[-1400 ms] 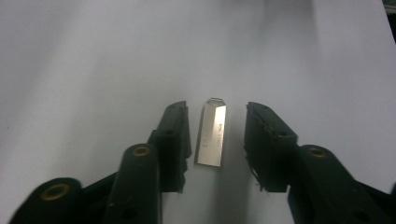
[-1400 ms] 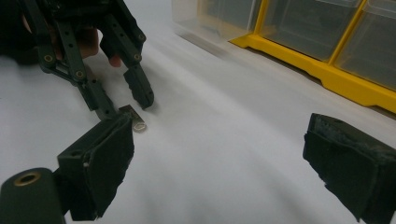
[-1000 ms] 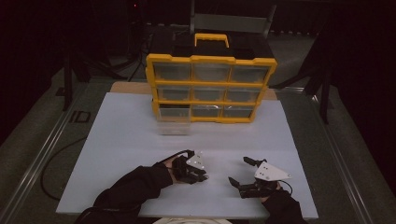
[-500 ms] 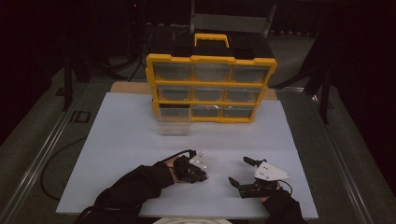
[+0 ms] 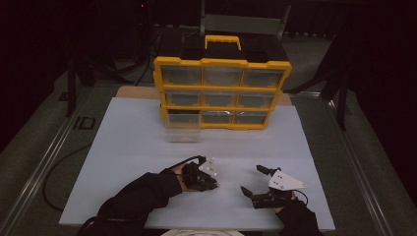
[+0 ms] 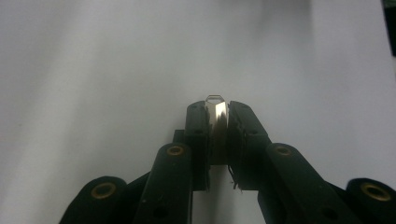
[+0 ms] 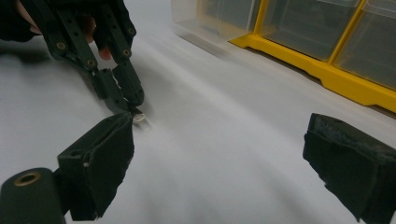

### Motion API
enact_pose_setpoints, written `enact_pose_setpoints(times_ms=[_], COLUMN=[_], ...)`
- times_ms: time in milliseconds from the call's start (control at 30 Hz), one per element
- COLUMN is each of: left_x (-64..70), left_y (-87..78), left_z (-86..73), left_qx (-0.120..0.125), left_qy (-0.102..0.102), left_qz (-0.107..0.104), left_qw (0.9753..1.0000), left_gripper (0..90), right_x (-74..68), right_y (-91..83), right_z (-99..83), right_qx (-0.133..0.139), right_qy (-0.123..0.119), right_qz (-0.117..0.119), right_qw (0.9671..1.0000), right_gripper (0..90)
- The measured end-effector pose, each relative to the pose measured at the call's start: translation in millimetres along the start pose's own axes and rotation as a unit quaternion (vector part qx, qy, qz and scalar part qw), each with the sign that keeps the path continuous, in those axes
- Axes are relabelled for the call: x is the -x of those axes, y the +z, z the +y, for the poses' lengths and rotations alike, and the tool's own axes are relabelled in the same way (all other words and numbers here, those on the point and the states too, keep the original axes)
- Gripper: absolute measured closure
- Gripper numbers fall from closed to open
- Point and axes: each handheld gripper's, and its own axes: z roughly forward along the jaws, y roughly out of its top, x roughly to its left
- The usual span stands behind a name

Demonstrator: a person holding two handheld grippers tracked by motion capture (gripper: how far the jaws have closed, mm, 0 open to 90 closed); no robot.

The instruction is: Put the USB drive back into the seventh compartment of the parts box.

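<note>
High view: white rectangular table sheet has plenty of bare room on all sides of my hands, near edge just below them, dark floor beyond both side edges. Yellow plastic drawer cabinet with clear drawers and a yellow top handle stands at the far edge, its bottom-left clear drawer pulled out toward me. My left gripper sits low on the sheet, near the middle, black-sleeved forearm coming in from the bottom left; my right gripper is just beside it to the right, grey three-cornered plate on top, jaws spread wide, nothing between them. Left gripper view: my two black jaws are pinched narrow on a small flat silvery metal piece with a wire loop at its tip, held upright between the pads, loop poking out past the tips, bare white sheet all around. Right gripper view: my jaws stand wide apart and empty; the left gripper points down at the sheet ahead-left, the metal piece at its tips right at the surface; cannot tell if it touches. Cabinet's yellow base and the pulled-out drawer lie farther back right.
</note>
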Motion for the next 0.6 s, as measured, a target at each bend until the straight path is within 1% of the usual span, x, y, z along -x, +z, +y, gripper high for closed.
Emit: enact_pose_setpoints(times_ms=[33, 67, 100, 133, 167, 233, 267, 333, 567, 600], left_x=[0.1, 0.2, 0.1, -0.2, 0.3, 0.2, 0.5, 0.4, -0.1, -0.4], left_y=[-0.2, -0.7, -1.7, -2.6, -3.3, -5.4, -6.1, -8.3, -17.1, -18.2], left_z=[0.4, 0.6, 0.9, 1.2, 1.5, 2.1, 2.3, 2.9, 5.3, 5.7], left_qx=[0.001, -0.001, 0.000, -0.002, -0.004, -0.005, -0.004, -0.006, -0.008, -0.009], left_qy=[-0.006, -0.002, -0.002, -0.003, 0.000, -0.001, 0.000, -0.001, 0.002, 0.001], left_qz=[-0.005, -0.005, -0.004, -0.010, -0.007, -0.010, -0.008, -0.012, -0.007, -0.011], left_qw=[1.0000, 1.0000, 1.0000, 0.9999, 1.0000, 0.9999, 1.0000, 0.9999, 0.9999, 0.9999], left_gripper=[79.2, 79.3, 79.2, 79.3, 79.2, 79.2, 79.2, 79.2, 79.2, 79.2], right_x=[0.0, -0.1, -0.3, -0.4, -0.4, -0.1, -0.2, -0.3, -0.3, -0.3], right_y=[0.0, 0.1, 0.2, 0.2, 0.1, 0.1, 0.1, 0.3, 0.3, 0.3], right_z=[0.0, 0.0, 0.1, 0.1, 0.1, 0.1, 0.0, 0.1, 0.1, 0.1], right_qx=[0.000, 0.000, -0.001, -0.001, 0.000, -0.001, 0.000, 0.000, -0.001, -0.001], right_qy=[0.000, 0.000, 0.001, 0.001, 0.000, 0.000, 0.001, 0.001, 0.002, 0.002], right_qz=[0.000, 0.000, 0.000, 0.000, 0.000, 0.000, 0.000, 0.000, 0.000, 0.001], right_qw=[1.0000, 1.0000, 1.0000, 1.0000, 1.0000, 1.0000, 1.0000, 1.0000, 1.0000, 1.0000], right_gripper=[8.8, 8.8, 8.8, 8.8, 8.8, 8.8, 8.8, 8.8, 8.9, 8.8])
